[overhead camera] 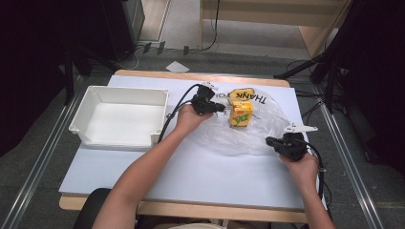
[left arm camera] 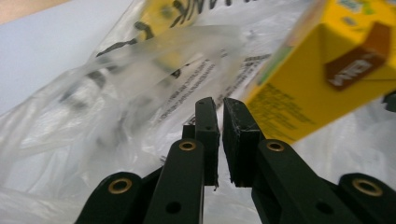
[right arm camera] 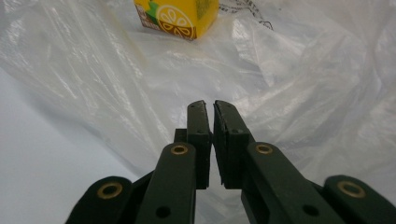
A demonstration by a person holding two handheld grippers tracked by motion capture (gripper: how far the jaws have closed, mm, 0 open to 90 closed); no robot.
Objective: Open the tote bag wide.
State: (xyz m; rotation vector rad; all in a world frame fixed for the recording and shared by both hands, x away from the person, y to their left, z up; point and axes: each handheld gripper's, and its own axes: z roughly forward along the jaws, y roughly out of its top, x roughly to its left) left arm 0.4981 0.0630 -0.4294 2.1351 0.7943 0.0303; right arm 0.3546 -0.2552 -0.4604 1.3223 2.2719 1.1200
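Both grippers [left arm camera: 220,105] [right arm camera: 209,106] slightly parted, empty; carton [overhead camera: 240,113] half veiled by plastic bag [overhead camera: 248,136].

Past the left gripper [left arm camera: 220,105], yellow juice carton [left arm camera: 322,70] cut off by the top and right edges, label print too smeared to read. Ahead and left of those jaws, clear plastic bag [left arm camera: 116,93] blurred, its black lettering partly off the top edge. Beyond the right gripper [right arm camera: 209,106], same carton cropped at the top edge. From above, carton print too small to read, bag lettering only partly legible.
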